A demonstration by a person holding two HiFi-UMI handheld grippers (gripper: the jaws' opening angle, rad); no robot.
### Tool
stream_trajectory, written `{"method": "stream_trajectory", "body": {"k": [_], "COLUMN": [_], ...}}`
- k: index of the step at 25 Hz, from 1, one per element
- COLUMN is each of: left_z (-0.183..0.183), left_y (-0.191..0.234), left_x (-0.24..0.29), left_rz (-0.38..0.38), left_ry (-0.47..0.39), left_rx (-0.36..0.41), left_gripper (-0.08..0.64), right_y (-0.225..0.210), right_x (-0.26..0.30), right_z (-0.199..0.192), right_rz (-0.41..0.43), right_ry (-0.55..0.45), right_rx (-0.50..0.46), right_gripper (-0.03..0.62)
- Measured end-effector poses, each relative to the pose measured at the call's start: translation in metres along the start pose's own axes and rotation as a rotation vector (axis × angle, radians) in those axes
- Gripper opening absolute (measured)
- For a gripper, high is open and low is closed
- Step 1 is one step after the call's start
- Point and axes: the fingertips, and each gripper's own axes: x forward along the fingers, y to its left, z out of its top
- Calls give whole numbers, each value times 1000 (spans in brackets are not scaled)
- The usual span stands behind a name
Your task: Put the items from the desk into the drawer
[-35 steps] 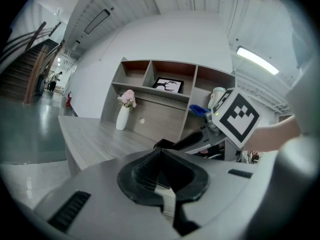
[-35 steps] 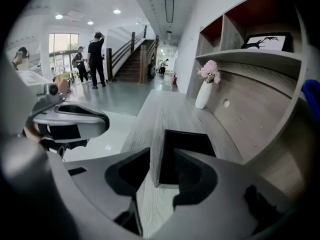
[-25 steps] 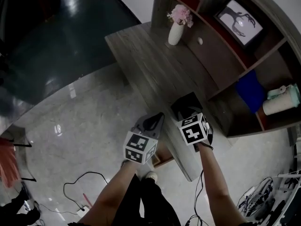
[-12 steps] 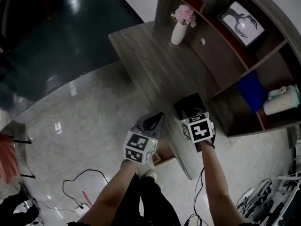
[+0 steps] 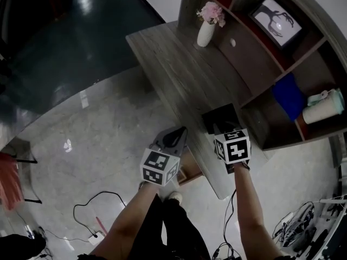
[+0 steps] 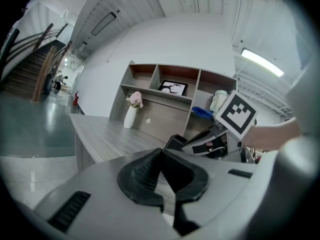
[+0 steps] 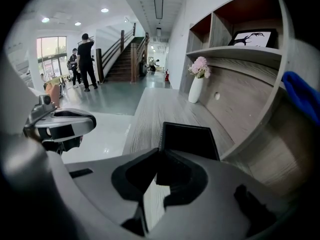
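A flat black case (image 5: pixel 222 117) lies on the grey wooden desk (image 5: pixel 179 69) near its front end. My right gripper (image 5: pixel 223 130) points down at the case's near edge. In the right gripper view the jaws have just been closing, and this edge of the case (image 7: pixel 187 139) sits pinched between the tips of the right gripper (image 7: pixel 159 155). My left gripper (image 5: pixel 171 140) hangs off the desk's front edge, over the floor. The left gripper (image 6: pixel 160 151) is shut with nothing in it. The left gripper view also shows the case (image 6: pixel 175 142) under the right gripper's marker cube.
A white vase with pink flowers (image 5: pixel 206 31) stands at the desk's far end. A shelf unit on the right holds a framed picture (image 5: pixel 276 20), a blue object (image 5: pixel 288 96) and a white cylinder (image 5: pixel 324 110). A brown box-like shape (image 5: pixel 187 172) shows under the desk's edge. Cables (image 5: pixel 92 210) lie on the floor.
The right gripper's cube has shifted slightly right and rolled over the black case. The left gripper has edged a little sideways beside the desk.
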Motion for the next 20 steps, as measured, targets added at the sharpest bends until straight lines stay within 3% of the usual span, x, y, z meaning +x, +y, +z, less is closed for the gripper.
{"method": "stream_trajectory", "body": {"k": [12,20], "left_z": [5,-6], "left_y": [-21,-47], "left_x": [-42,-76], "left_rz": [4,-8], "left_ry": [-16,0], "left_rx": [22,20], "left_gripper": [9,9], "right_y": [34,68], "right_x": [-41,-71], "right_z": [-23,-55], "right_rz": [12,33], "right_ry": [-12,-16], "right_rx": [25,92], "right_gripper": [43,43]}}
